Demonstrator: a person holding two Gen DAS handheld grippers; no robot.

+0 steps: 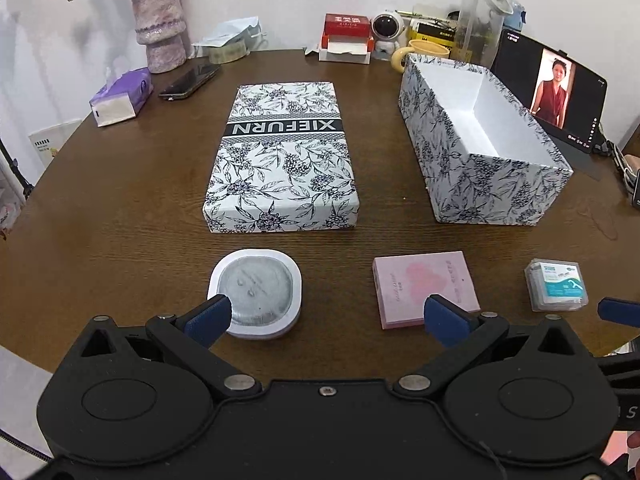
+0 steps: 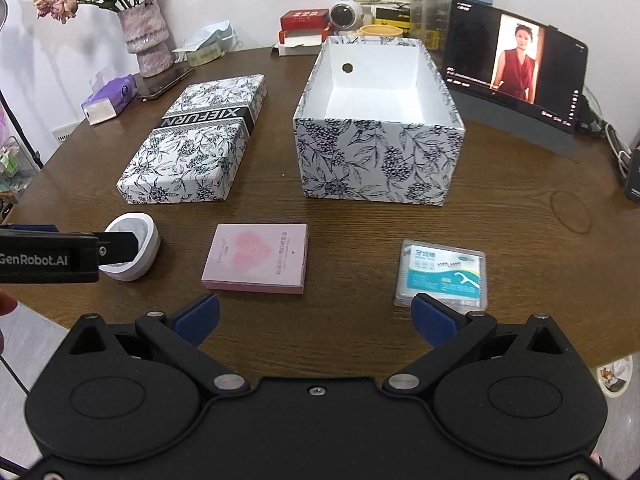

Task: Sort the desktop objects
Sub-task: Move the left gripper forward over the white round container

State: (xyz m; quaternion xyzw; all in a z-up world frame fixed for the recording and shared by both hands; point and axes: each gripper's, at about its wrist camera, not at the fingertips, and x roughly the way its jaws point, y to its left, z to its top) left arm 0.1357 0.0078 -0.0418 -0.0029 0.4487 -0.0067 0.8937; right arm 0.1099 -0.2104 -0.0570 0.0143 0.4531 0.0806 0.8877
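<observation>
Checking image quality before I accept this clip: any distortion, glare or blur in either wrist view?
Left wrist view: strong fisheye bending of the table edge, dark corner vignetting, the open box sharp. Right wrist view: same curvature, a bright tablet screen but still readable, and the floss pack print is crisp; no motion blur.

The right tongs (image 1: 618,311) are cut off by the frame edge.

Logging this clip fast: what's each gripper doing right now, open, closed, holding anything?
Left gripper: open, holding nothing, fingers spread above the table.
Right gripper: open, holding nothing, near the floss pick pack.
</observation>
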